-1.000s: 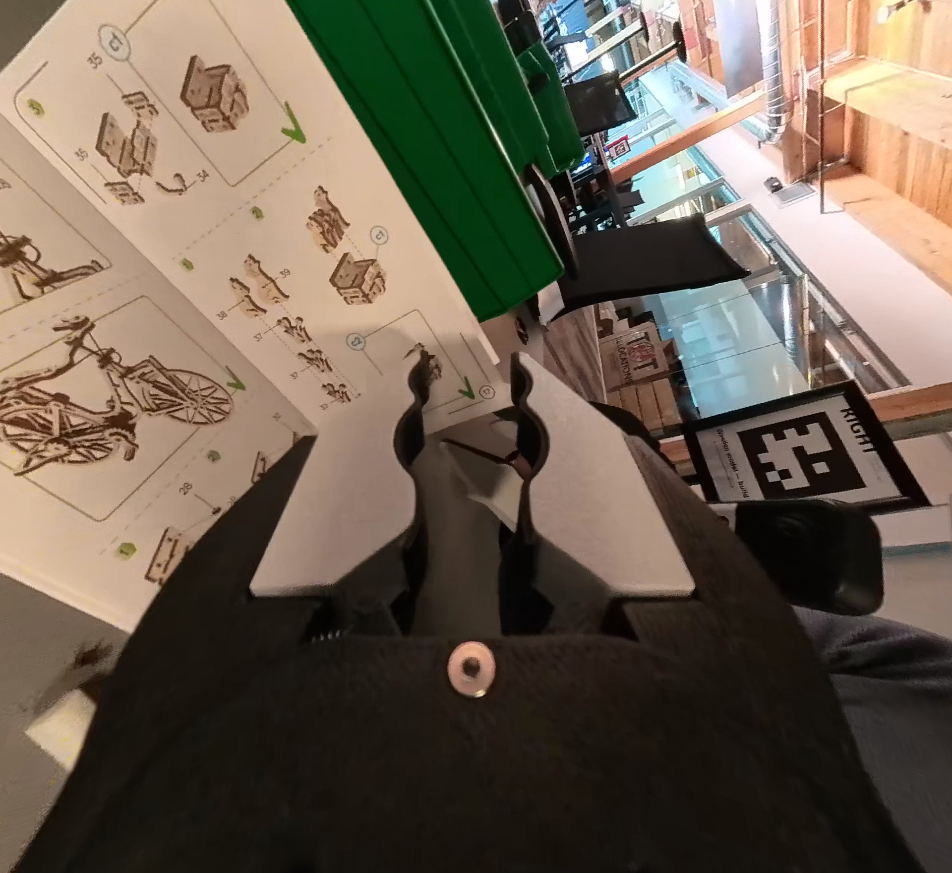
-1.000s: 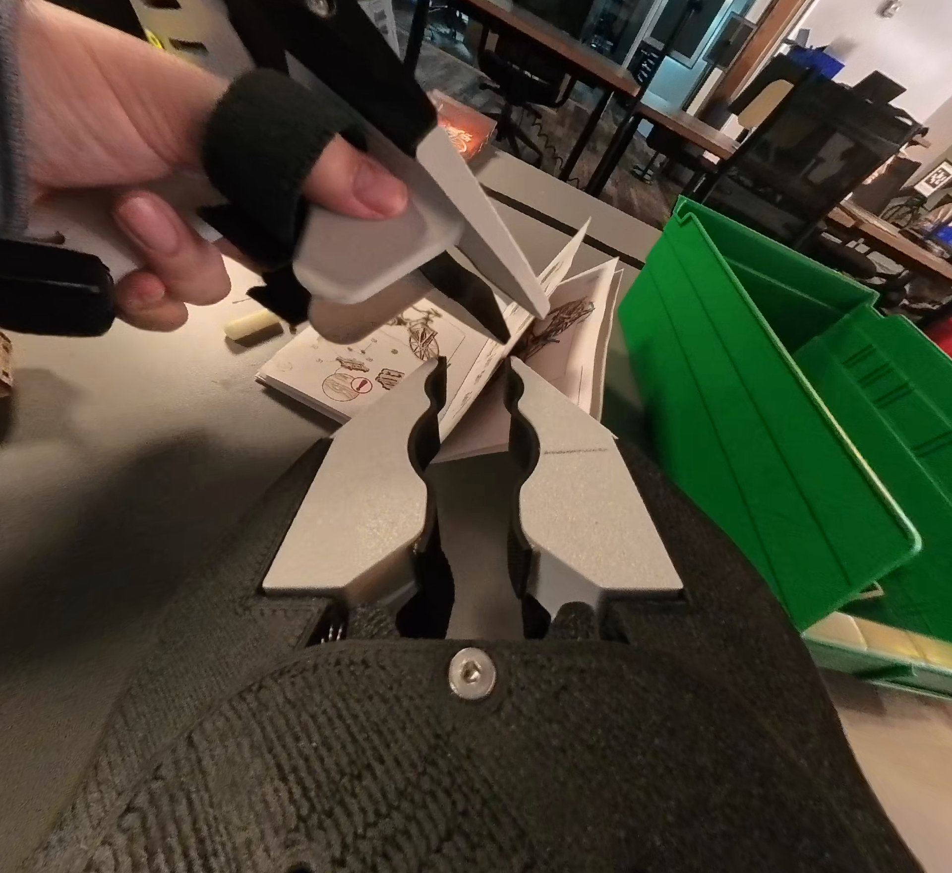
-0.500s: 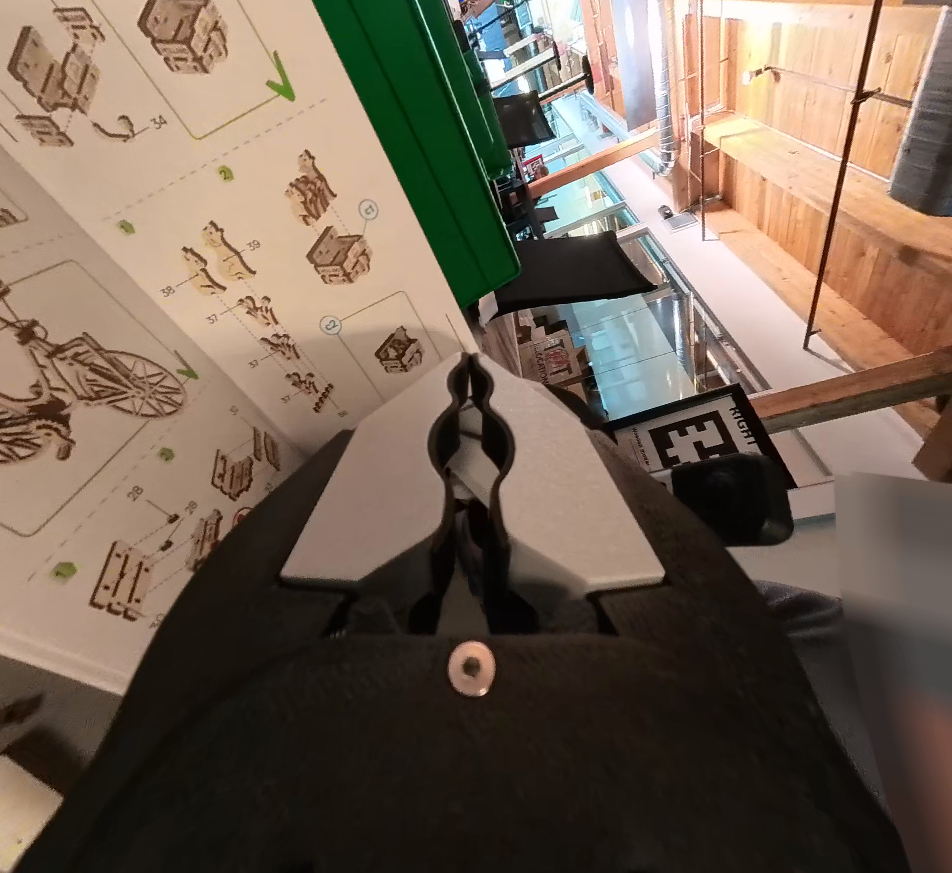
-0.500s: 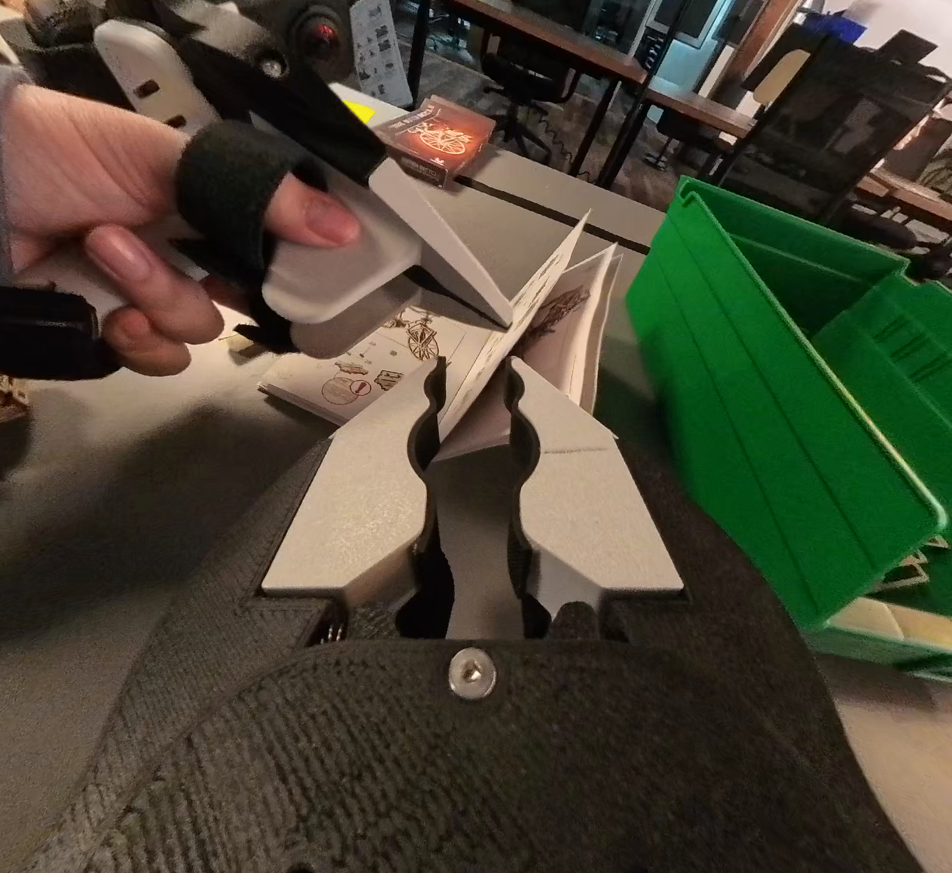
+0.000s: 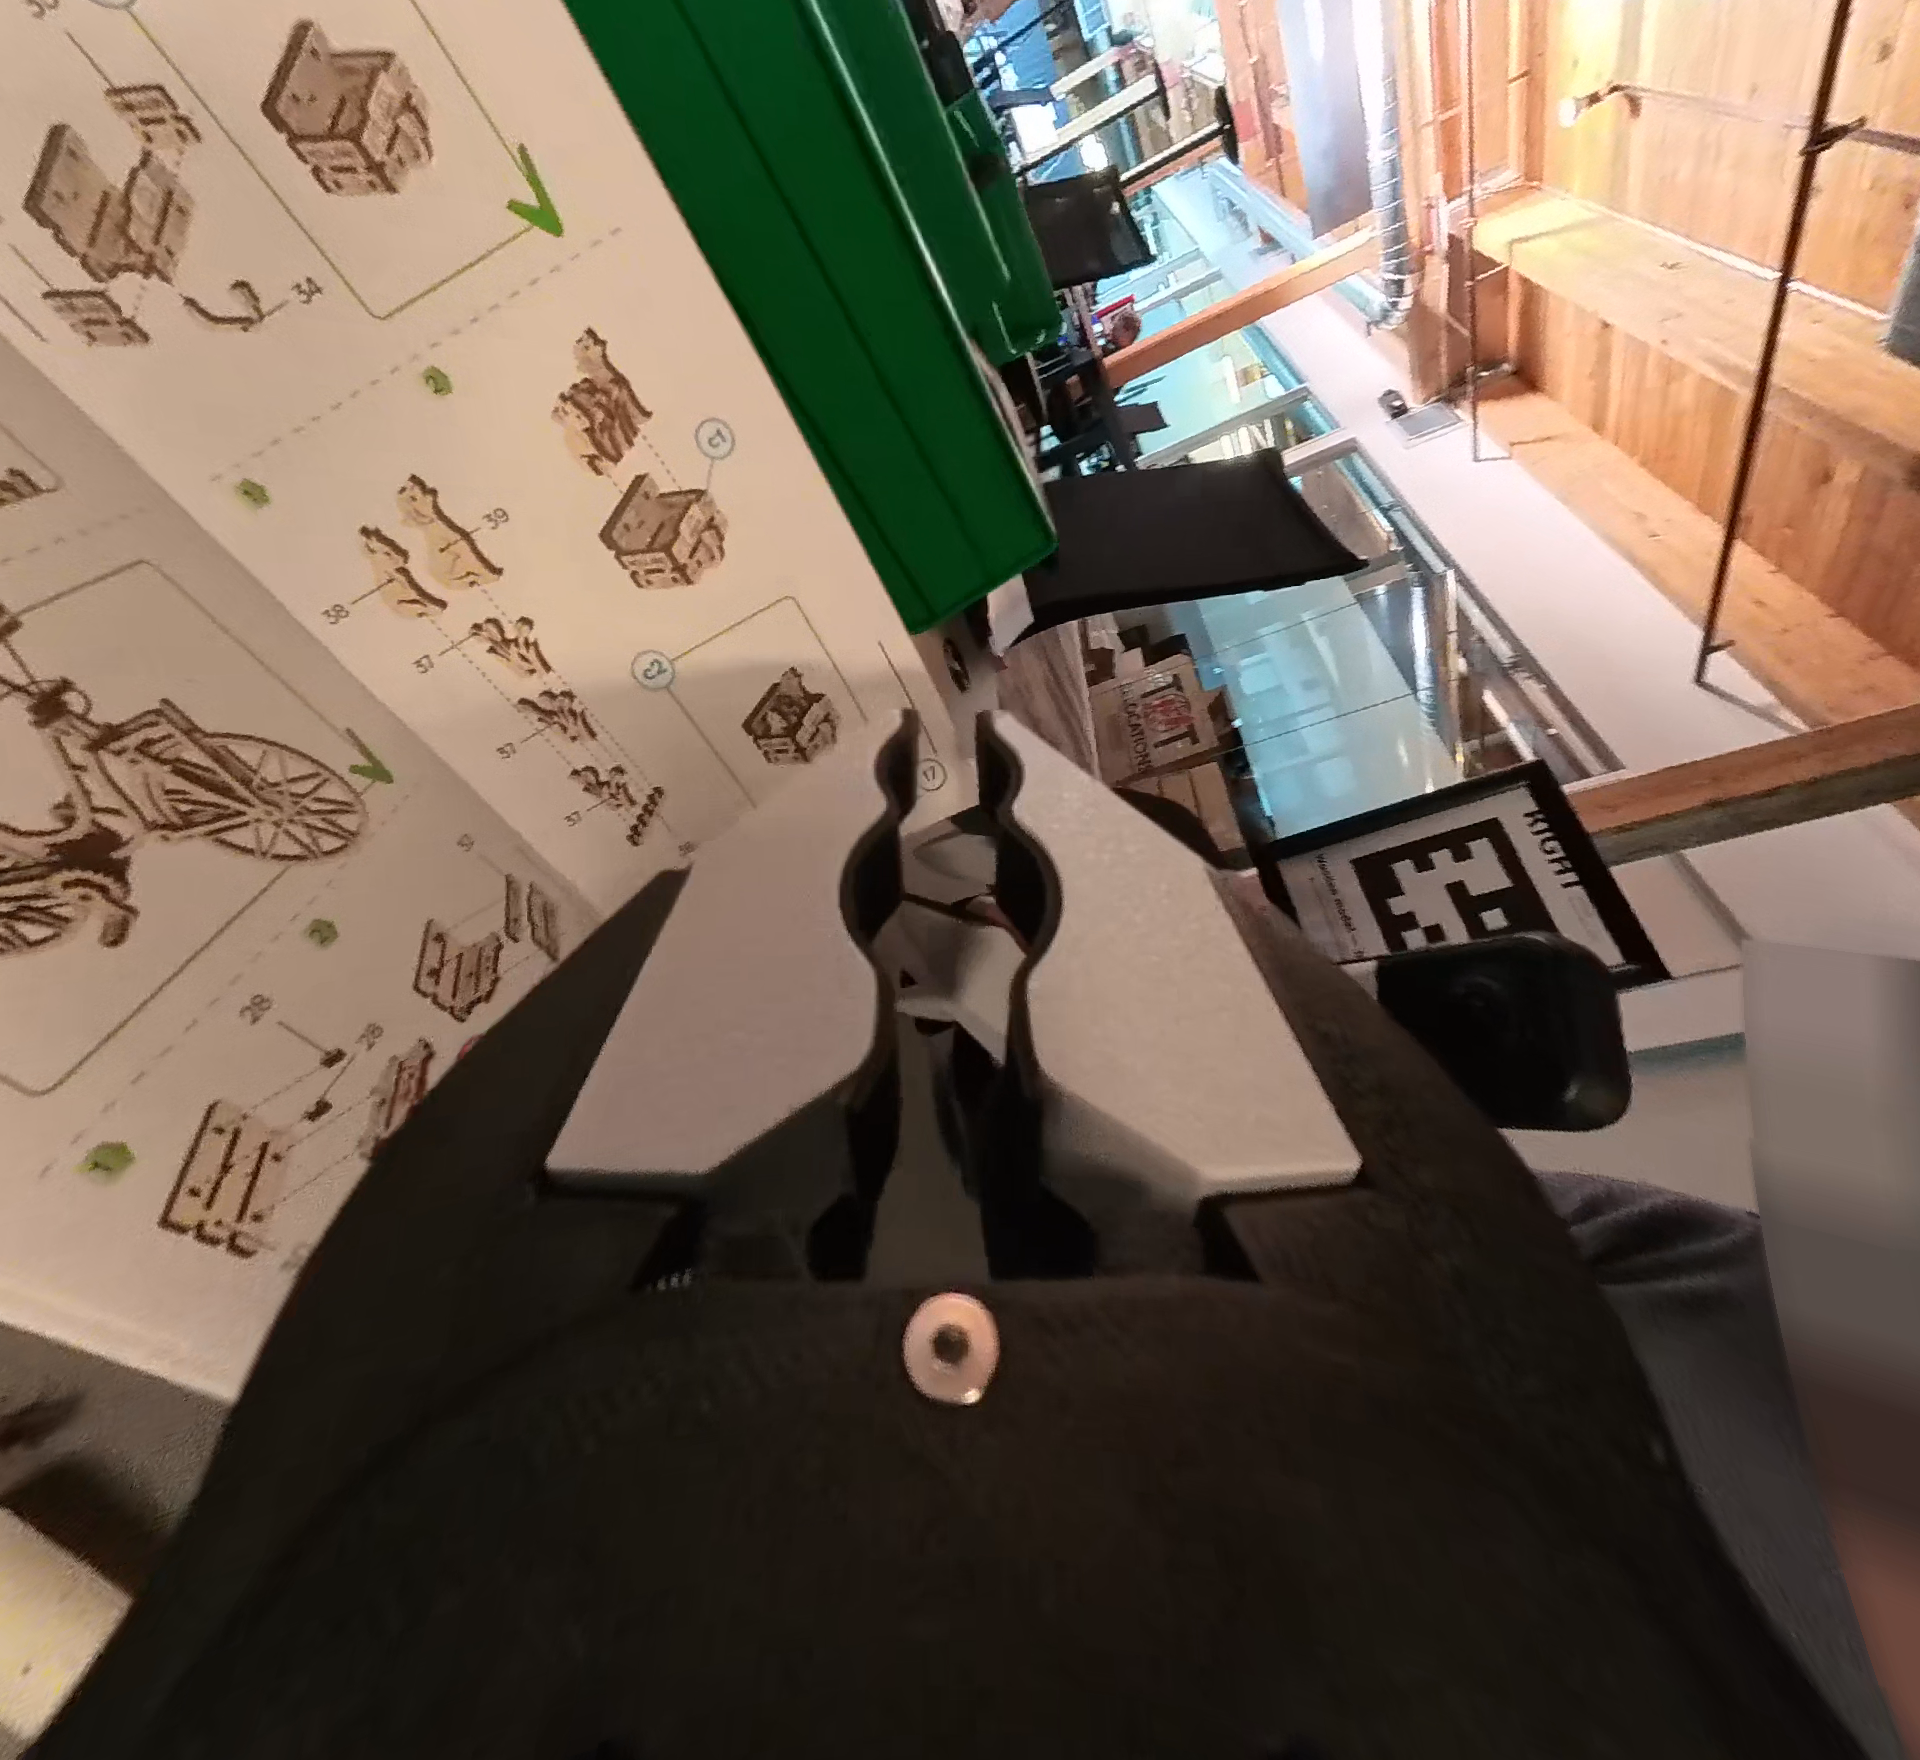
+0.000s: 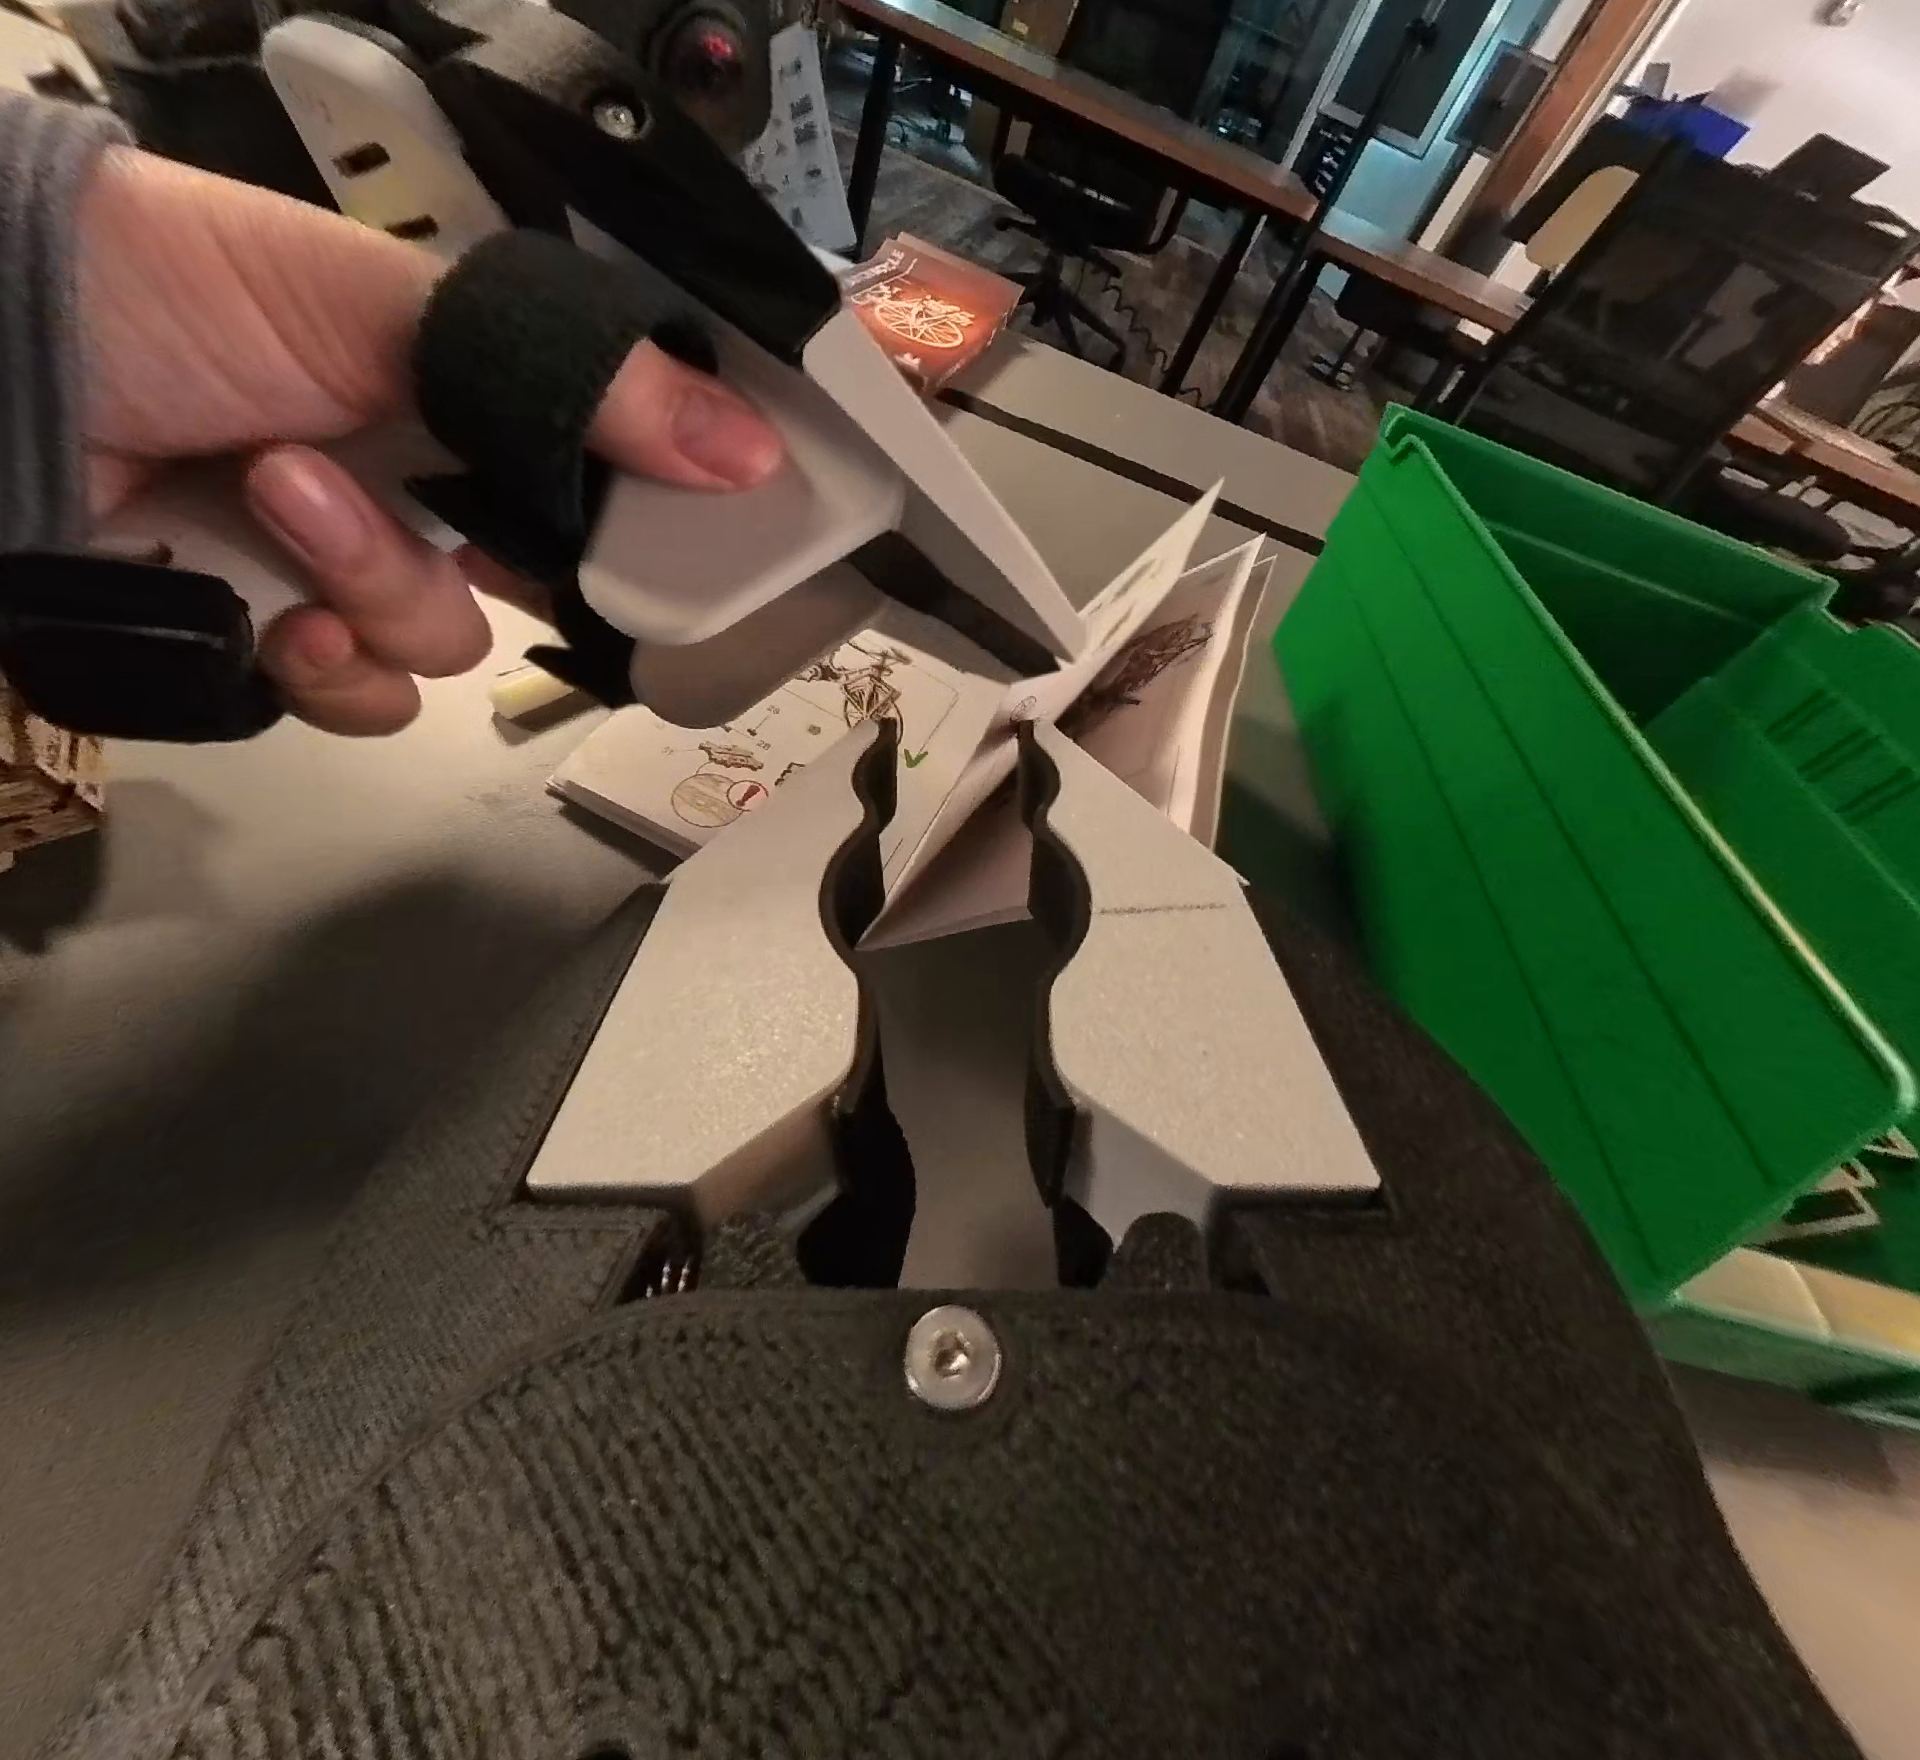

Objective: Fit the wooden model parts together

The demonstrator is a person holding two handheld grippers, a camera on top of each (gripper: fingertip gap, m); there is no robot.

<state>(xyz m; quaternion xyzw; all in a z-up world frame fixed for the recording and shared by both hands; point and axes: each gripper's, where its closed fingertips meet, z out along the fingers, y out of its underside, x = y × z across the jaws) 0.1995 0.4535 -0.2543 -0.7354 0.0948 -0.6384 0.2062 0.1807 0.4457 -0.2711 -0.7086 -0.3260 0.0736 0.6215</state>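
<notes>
Grey table [image 6: 312, 879]: booklet [image 6: 1132, 671] pages between parted right fingers [image 6: 1122, 879]; left fingers [image 5: 727, 983] seemingly slightly apart.

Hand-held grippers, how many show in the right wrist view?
2. The right hand-held gripper at bottom centre, booklet pages between its fingers; the left hand-held gripper upper left, tip at the booklet.

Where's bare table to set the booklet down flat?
Free: grey table left of the booklet, toward the wooden model. Crowded: the green bin hugs the booklet's right; the left gripper is over it; the small box sits behind.
</notes>
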